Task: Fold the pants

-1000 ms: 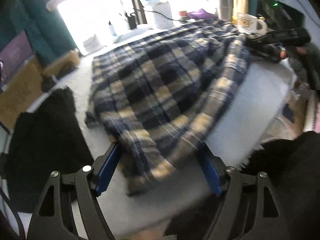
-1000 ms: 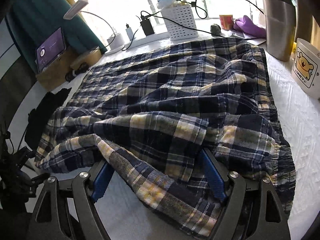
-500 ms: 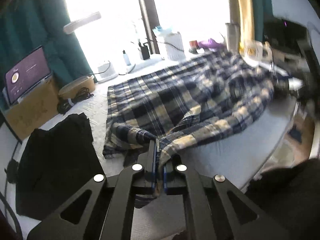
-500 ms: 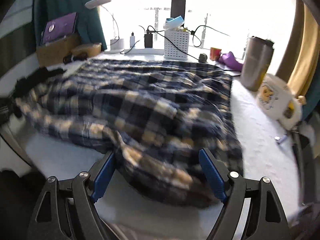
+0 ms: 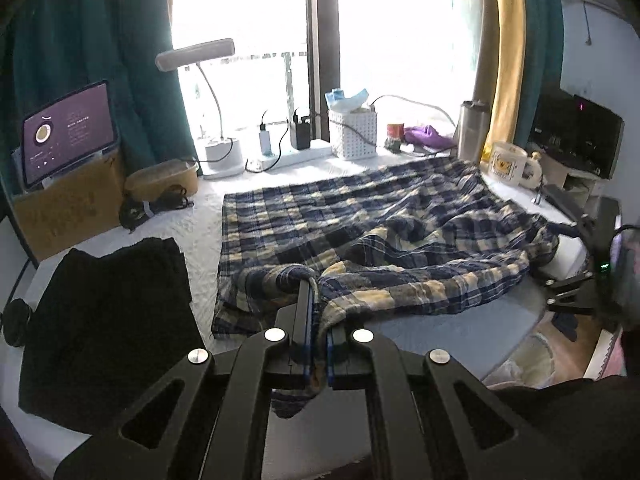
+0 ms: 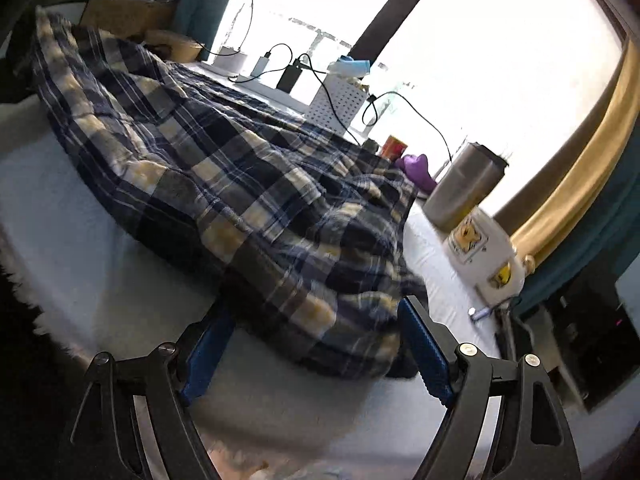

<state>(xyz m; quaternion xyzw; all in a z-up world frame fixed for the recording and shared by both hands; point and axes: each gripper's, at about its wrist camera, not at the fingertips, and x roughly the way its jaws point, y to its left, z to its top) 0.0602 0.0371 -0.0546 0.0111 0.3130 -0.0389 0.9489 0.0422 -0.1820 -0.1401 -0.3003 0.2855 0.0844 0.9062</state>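
Blue, cream and yellow plaid pants (image 5: 360,224) lie rumpled across the white table (image 5: 440,332). My left gripper (image 5: 316,320) is shut on the pants' near left edge, with cloth pinched between the blue pads and lifted slightly. In the right wrist view the pants (image 6: 240,168) spread away to the upper left. My right gripper (image 6: 312,344) is open, its blue pads on either side of the pants' near corner, which lies between the fingers. In the left wrist view the right gripper (image 5: 576,292) shows only partly at the right table edge.
A black garment (image 5: 104,320) lies at the table's left. At the back stand a tablet on a cardboard box (image 5: 68,200), a desk lamp (image 5: 196,54), a white basket (image 5: 352,132), a steel tumbler (image 6: 464,192) and a white bear mug (image 6: 484,256). The table edge drops off at right.
My left gripper closed on the pants' edge and lifted it. My right gripper stayed open, tilted, and swung to the pants' right corner near the mug.
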